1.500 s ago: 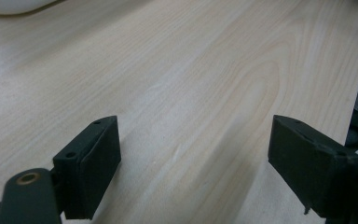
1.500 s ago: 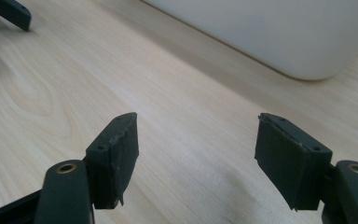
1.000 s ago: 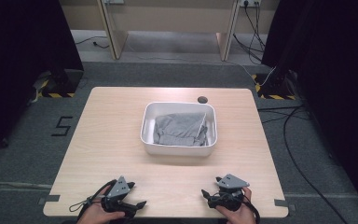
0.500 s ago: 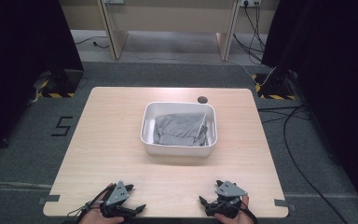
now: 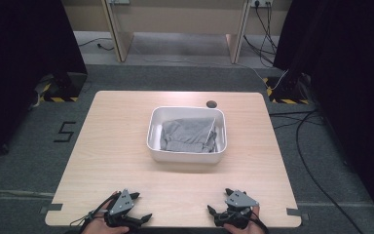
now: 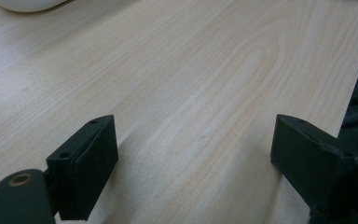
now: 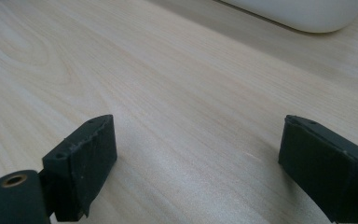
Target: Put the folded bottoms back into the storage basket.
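left gripper (image 5: 137, 208): jaws standing wide, gripping nothing | right gripper (image 5: 220, 202): jaws having just been opening, now wide, nothing between | grey cloth (image 5: 187, 134): lying in white tub (image 5: 185, 157), ahead of both grippers, well apart, on tabletop (image 5: 112, 146)

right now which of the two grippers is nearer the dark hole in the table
The right gripper: the hole lies on the table's far right half, beyond the white tub; the left gripper sits farther off.

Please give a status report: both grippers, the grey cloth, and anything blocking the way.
Left gripper and right gripper open, nothing between jaws, at near table edge. Grey cloth crumpled inside white tub, untouched. Table between is bare.
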`<move>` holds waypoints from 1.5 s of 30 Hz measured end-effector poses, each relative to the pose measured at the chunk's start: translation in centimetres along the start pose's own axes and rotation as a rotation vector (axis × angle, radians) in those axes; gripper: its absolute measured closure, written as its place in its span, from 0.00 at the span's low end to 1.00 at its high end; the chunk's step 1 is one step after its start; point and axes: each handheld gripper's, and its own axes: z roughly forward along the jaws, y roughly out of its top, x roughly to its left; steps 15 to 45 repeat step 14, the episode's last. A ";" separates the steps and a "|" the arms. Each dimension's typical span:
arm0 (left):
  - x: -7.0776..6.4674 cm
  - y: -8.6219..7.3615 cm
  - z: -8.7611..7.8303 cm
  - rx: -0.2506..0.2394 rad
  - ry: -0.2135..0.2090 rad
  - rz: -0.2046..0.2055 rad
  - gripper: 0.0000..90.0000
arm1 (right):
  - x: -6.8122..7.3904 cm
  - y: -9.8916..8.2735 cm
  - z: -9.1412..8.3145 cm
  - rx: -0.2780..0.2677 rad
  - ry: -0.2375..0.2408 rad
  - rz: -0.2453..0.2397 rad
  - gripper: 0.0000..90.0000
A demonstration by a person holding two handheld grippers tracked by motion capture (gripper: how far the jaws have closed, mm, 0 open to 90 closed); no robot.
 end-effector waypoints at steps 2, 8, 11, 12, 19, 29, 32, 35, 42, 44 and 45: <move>0.0 0.0 0.0 -0.001 -0.001 0.000 0.16 | 0.0 0.0 0.0 -0.002 0.000 0.001 0.14; 0.1 0.0 0.0 -0.002 -0.002 0.001 0.16 | 0.0 0.0 0.0 -0.005 -0.001 -0.006 0.14; 0.1 0.0 0.0 -0.003 -0.002 0.001 0.16 | 0.0 0.0 0.0 -0.006 0.000 -0.006 0.14; 0.1 0.0 0.0 -0.003 -0.002 0.001 0.16 | 0.0 0.0 0.0 -0.006 0.000 -0.006 0.14; 0.1 0.0 0.0 -0.003 -0.002 0.002 0.16 | 0.1 0.0 0.0 -0.005 -0.001 -0.002 0.14; 0.1 0.0 0.0 -0.003 -0.002 0.002 0.16 | 0.1 0.0 0.0 -0.005 -0.001 -0.002 0.14; 0.1 0.0 0.0 -0.003 -0.002 0.002 0.16 | 0.1 0.0 0.0 -0.005 -0.001 -0.002 0.14; 0.1 0.0 0.0 -0.003 -0.002 0.002 0.16 | 0.1 0.0 0.0 -0.005 -0.001 -0.002 0.14; 0.1 0.0 0.0 -0.003 -0.002 0.002 0.16 | 0.1 0.0 0.0 -0.005 -0.001 -0.002 0.14; 0.1 0.0 0.0 -0.003 -0.002 0.002 0.16 | 0.1 0.0 0.0 -0.005 -0.001 -0.002 0.14; 0.1 0.0 0.0 -0.003 -0.002 0.002 0.16 | 0.1 0.0 0.0 -0.005 -0.001 -0.002 0.14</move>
